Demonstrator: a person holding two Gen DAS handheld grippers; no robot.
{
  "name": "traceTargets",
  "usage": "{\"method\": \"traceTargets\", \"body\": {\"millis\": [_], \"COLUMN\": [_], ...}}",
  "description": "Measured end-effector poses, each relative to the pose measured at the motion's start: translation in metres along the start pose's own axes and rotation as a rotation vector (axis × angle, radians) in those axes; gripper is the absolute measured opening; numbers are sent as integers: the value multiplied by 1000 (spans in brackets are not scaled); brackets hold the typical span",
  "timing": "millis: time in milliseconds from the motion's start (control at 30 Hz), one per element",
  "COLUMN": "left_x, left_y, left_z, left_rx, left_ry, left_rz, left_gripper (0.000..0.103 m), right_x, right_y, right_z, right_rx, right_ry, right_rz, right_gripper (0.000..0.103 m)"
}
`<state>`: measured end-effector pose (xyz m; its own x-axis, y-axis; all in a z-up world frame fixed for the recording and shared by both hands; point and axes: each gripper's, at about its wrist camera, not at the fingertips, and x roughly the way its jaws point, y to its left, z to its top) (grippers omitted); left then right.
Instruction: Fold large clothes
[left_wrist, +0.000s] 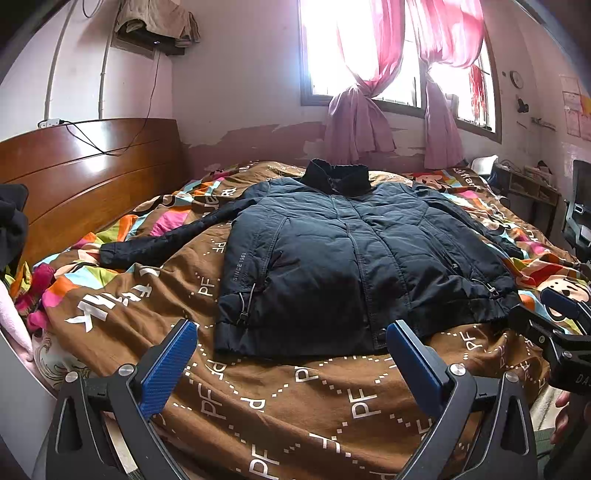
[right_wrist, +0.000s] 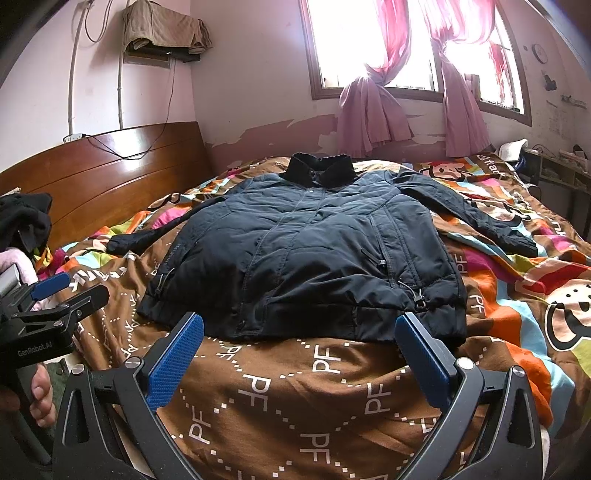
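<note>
A dark navy padded jacket (left_wrist: 340, 258) lies flat, front up, on the bed, collar at the far end and both sleeves spread outward; it also shows in the right wrist view (right_wrist: 306, 254). My left gripper (left_wrist: 291, 336) is open and empty, hovering just short of the jacket's hem. My right gripper (right_wrist: 299, 328) is open and empty, also just short of the hem. The right gripper shows at the right edge of the left wrist view (left_wrist: 561, 314); the left gripper shows at the left edge of the right wrist view (right_wrist: 55, 291).
The bed carries a brown patterned quilt (left_wrist: 295, 406) with colourful cartoon prints. A wooden headboard (left_wrist: 85, 173) stands at the left, with dark and pink clothes (left_wrist: 14, 225) piled near it. A window with pink curtains (left_wrist: 362, 122) is behind; a desk (left_wrist: 532, 188) stands at the right.
</note>
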<state>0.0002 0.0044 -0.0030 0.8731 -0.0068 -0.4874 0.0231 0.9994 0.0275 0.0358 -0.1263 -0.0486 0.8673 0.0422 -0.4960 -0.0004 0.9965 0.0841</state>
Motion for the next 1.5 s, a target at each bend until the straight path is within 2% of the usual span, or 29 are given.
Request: {"method": "traceTargets", "body": {"millis": [1500], "left_x": [0], "left_y": [3], "left_z": [-1], "left_rx": [-2], "left_ry": [-1], "left_rz": [1], "left_gripper": [103], "right_x": [-2], "right_y": [-5], "right_z": [-1], "right_rx": [3], "right_ry": [4], "right_rz": [4], "right_gripper": [102]}}
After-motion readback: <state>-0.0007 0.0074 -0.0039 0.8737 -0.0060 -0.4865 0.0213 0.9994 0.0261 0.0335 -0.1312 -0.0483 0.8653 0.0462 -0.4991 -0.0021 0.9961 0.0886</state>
